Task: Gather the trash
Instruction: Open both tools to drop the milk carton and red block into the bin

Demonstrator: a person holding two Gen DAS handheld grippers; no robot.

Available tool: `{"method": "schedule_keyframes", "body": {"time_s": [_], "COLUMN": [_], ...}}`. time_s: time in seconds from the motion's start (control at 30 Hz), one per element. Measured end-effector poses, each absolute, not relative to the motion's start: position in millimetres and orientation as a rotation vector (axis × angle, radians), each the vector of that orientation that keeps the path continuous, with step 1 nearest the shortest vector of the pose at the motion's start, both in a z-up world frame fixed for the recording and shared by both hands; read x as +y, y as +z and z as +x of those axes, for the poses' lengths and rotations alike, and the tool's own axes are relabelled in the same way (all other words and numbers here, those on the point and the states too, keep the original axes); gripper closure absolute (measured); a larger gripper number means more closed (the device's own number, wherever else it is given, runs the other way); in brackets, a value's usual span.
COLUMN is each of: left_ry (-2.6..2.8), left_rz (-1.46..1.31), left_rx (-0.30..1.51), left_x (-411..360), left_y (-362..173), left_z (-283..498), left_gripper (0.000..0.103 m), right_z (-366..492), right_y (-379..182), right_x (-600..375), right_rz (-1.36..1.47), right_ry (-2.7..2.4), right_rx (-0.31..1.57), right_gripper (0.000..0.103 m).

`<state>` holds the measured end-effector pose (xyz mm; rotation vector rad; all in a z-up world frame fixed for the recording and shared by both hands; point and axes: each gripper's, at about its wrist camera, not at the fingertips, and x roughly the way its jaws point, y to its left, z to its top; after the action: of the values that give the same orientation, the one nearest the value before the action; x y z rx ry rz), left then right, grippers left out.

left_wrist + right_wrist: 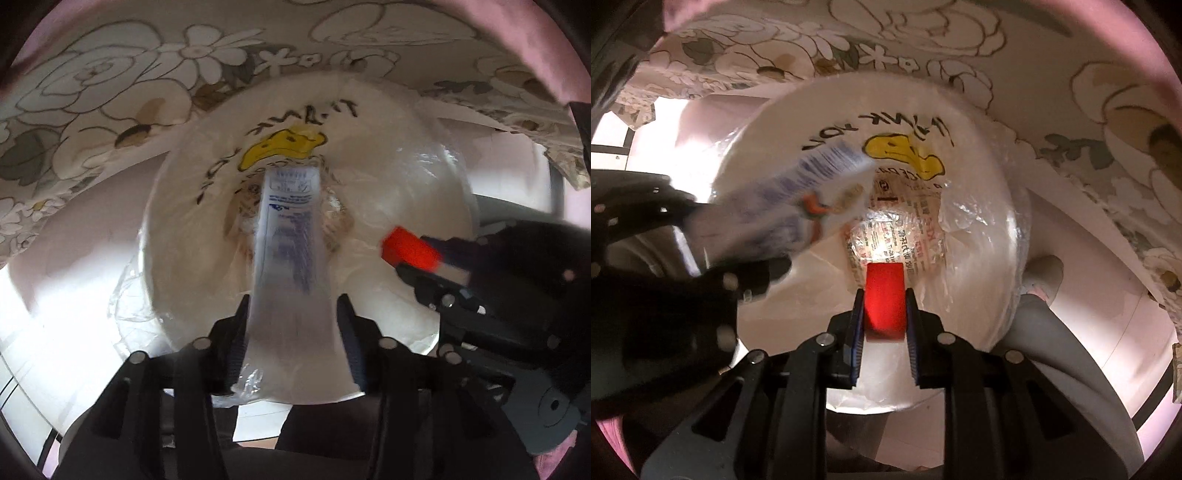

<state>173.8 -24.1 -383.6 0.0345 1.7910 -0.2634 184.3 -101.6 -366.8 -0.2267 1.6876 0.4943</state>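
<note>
I look straight down into a white bin (173, 206) lined with a clear bag that bears a yellow duck print (284, 146). A long white wrapper with blue print (291, 236) hangs, blurred, between the fingers of my left gripper (291, 304), which stand open around it with a slight gap on the right. My right gripper (884, 295) is shut on a small red block (885, 295) over the bin's middle. The red block (410, 251) and the wrapper (812, 192) each show in the other view too. Crumpled printed trash (897, 236) lies at the bin's bottom.
A floral cloth (110, 74) hangs over a table edge just behind the bin (997, 184). Pink fabric (535, 44) shows at the upper corners. Bright pale floor (33, 325) lies left of the bin. The two grippers are close together over the opening.
</note>
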Motion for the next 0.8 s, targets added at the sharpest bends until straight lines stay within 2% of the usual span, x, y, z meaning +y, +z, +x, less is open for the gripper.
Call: {"method": "schedule_keyframes", "body": {"time_s": [0.1, 0.53, 0.67, 0.8], "left_ry": [-0.272, -0.267, -0.262, -0.258], "left_rz": [0.017, 0.04, 0.076, 0.093], "left_rx": [1.784, 1.745, 1.713, 1.678], "left_x": [-21.4, -2.9, -2.6, -2.3], "left_y": [-385.8, -364.8, -352.4, -339.3], "left_z": [172.7, 165.5, 154.5, 143.2], "left_gripper": [0.049, 0.049, 0.049, 0.049], "right_z": [184.9, 179.8, 174.2, 165.3], "right_y": [-364.5, -350.6, -341.9, -330.8], "right_x": [-104.2, -114.5, -115.8, -116.8], "right_rz": [-0.216, -0.214, -0.218, -0.223], "right_ry": [0.492, 0.484, 0.484, 0.492], "right_rx": [1.687, 1.65, 1.628, 1.602], "right_gripper": [0.073, 0.072, 0.067, 0.066]}}
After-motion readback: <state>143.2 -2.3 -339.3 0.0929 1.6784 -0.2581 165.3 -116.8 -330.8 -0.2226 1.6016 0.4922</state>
